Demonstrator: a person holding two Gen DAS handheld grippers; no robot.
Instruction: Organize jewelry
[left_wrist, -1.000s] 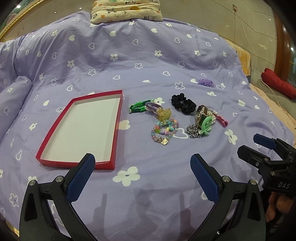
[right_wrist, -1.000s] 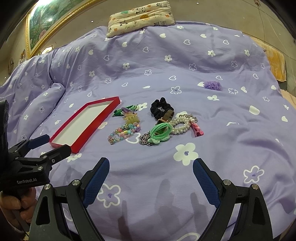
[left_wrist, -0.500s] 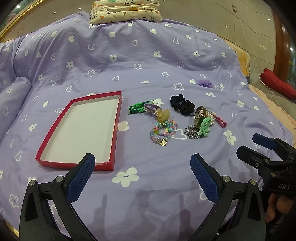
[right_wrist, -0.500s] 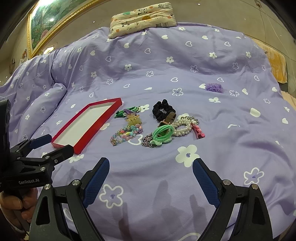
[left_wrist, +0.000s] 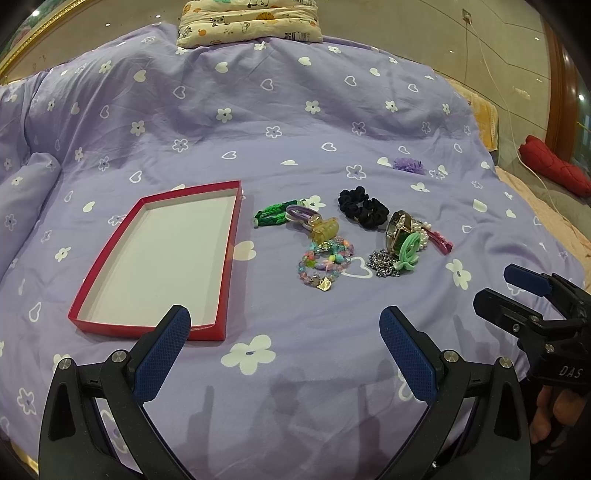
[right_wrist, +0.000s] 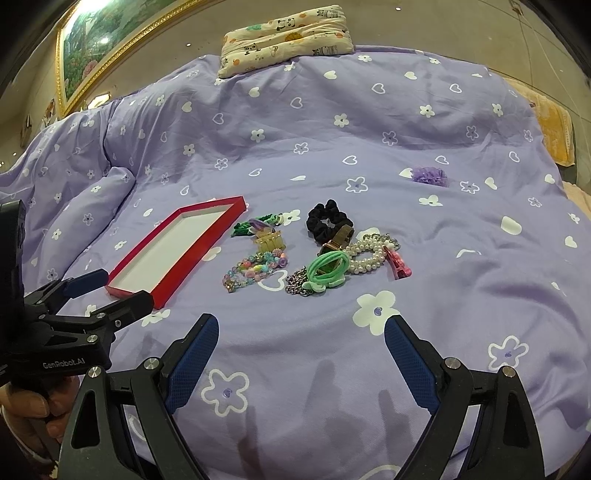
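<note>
A shallow red tray (left_wrist: 229, 258) (right_wrist: 177, 273) with a white inside lies empty on the purple bedspread. Right of it lies a cluster of jewelry: a green braided band (left_wrist: 271, 216), a yellow claw clip (left_wrist: 325, 229), a pastel bead bracelet (left_wrist: 325, 264) (right_wrist: 255, 267), a black scrunchie (left_wrist: 364, 206) (right_wrist: 327, 219), a gold watch (left_wrist: 397, 229), a pearl bracelet (right_wrist: 367, 254), a mint hair tie (right_wrist: 328, 273), a silver chain (left_wrist: 386, 262) and a pink clip (right_wrist: 397, 264). My left gripper (left_wrist: 286, 349) and right gripper (right_wrist: 303, 350) are both open and empty, hovering in front of the items.
A purple flower hair piece (left_wrist: 408, 164) (right_wrist: 428, 175) lies apart at the far right. A patterned pillow (left_wrist: 247, 20) sits at the head of the bed. A rolled fold of duvet (left_wrist: 22, 192) rises at the left. A red cushion (left_wrist: 554, 170) lies off the bed's right side.
Both grippers have drifted slightly; the view of the tray and jewelry shifted a little. Nothing was touched or moved.
</note>
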